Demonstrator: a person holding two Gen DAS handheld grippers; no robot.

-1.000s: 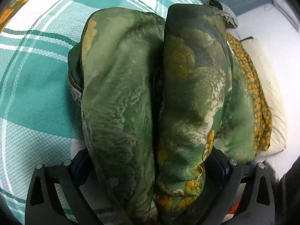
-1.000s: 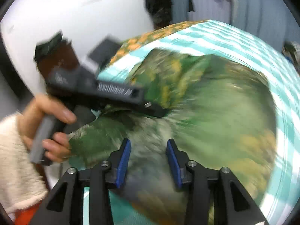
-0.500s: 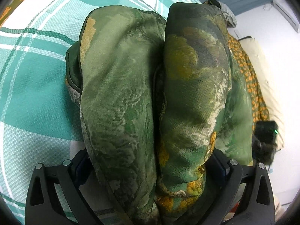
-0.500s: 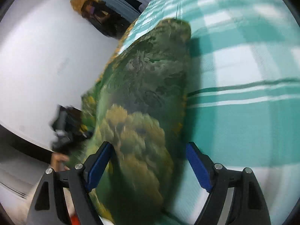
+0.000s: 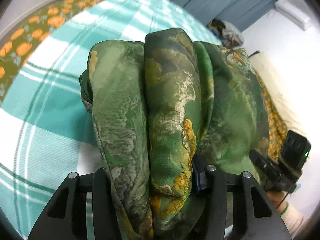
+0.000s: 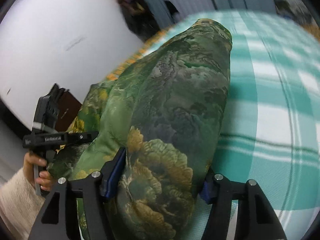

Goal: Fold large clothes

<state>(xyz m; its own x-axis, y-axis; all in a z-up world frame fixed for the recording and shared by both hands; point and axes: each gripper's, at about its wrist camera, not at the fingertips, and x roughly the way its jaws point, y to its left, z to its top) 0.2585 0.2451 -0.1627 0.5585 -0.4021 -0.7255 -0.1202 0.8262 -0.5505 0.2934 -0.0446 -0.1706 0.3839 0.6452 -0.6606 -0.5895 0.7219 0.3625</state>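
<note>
Left gripper (image 5: 152, 182) finger pads buried under folds of green garment (image 5: 170, 104); only sliver of blue pad shows at right finger. Fingers' bases cut by bottom edge. Right gripper (image 6: 162, 176): right pad mostly behind cloth, garment's near end runs off bottom edge. Checked bedspread (image 6: 270, 104) smeared by motion blur, far stripes unreadable. Dark heap (image 6: 138, 6) by wall blurred, identity unclear. Bundle (image 5: 228, 32) at bed's far corner too small to tell. Person's hand (image 6: 40, 172) partly hidden behind handle.
</note>
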